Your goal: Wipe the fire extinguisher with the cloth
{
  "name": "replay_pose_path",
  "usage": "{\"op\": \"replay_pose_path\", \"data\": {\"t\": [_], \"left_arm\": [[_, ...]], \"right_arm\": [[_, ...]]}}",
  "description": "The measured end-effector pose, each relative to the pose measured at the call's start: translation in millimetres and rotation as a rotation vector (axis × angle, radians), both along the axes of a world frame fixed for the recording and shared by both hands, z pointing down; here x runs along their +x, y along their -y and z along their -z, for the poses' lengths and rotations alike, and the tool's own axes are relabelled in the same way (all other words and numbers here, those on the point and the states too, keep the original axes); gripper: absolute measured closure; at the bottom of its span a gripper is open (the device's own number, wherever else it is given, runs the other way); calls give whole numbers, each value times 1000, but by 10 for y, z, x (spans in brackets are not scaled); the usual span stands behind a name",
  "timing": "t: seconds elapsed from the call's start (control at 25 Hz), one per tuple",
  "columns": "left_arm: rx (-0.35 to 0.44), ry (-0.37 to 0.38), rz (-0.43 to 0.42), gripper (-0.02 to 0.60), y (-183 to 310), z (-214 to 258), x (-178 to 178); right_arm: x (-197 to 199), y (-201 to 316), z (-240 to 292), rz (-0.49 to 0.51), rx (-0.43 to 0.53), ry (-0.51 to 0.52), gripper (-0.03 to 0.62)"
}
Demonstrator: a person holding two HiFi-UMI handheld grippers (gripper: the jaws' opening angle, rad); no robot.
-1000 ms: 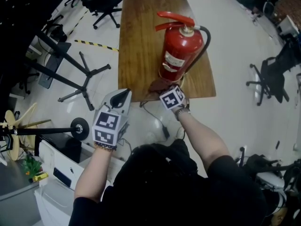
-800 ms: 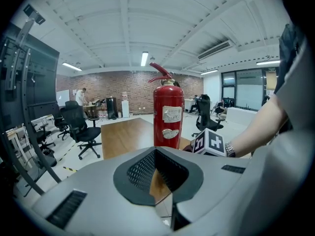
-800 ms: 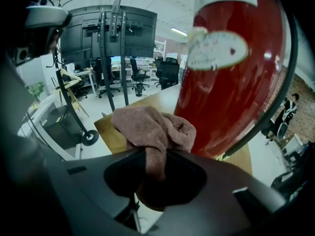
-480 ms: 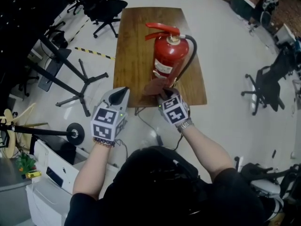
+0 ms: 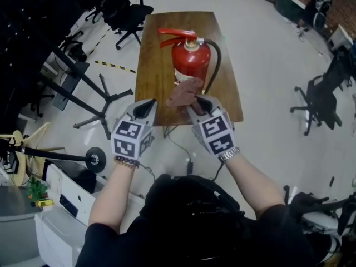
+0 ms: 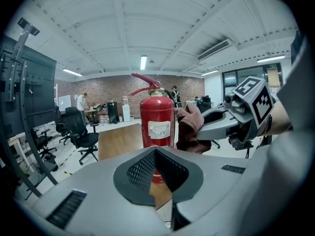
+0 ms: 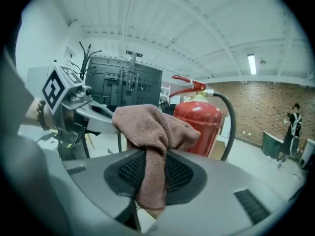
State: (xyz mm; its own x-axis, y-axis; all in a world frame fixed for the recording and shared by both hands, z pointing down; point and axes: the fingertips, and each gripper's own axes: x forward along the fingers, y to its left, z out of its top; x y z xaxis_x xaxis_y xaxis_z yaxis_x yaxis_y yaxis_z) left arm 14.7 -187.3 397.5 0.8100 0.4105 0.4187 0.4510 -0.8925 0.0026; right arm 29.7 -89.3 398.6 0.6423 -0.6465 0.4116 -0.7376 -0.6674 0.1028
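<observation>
A red fire extinguisher (image 5: 191,60) with a black hose stands upright on the small wooden table (image 5: 156,65). My right gripper (image 5: 196,101) is shut on a brown cloth (image 5: 183,92), held in the air just in front of the cylinder's near side. In the right gripper view the cloth (image 7: 152,132) bunches over the jaws and hangs down between them, with the extinguisher (image 7: 199,127) close behind. My left gripper (image 5: 147,108) is shut and empty, to the left of the cloth at the table's near edge. From it I see the extinguisher (image 6: 156,127) and the cloth (image 6: 189,129) side by side.
A black tripod stand (image 5: 94,96) spreads its legs on the floor left of the table. Office chairs (image 5: 130,10) stand beyond it and at the right (image 5: 320,102). A cable (image 5: 186,154) lies on the floor under the table's near edge. People stand far back (image 6: 81,104).
My right gripper has lifted the cloth from the table beside the extinguisher's base up to its body. The left gripper has drifted slightly up and forward, still shut.
</observation>
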Motion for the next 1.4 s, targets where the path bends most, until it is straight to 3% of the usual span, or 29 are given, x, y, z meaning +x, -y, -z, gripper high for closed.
{"op": "replay_pose_path", "data": {"t": [0.16,0.48,0.76,1.4], "left_arm": [[-14,-18,-70,581,44,28,172],[-56,-17,-298,581,283,-12,542],[-88,-6,-427,581,387,18,605],[-121,18,-410,581,812,-33,724]], "right_arm": [[83,58,273,-66,6,-73,484],[296,236,607,-311,-21,-159,484],[455,396,810,-449,-71,-184,484],[947,376,848,-579,-173,-176,485]]}}
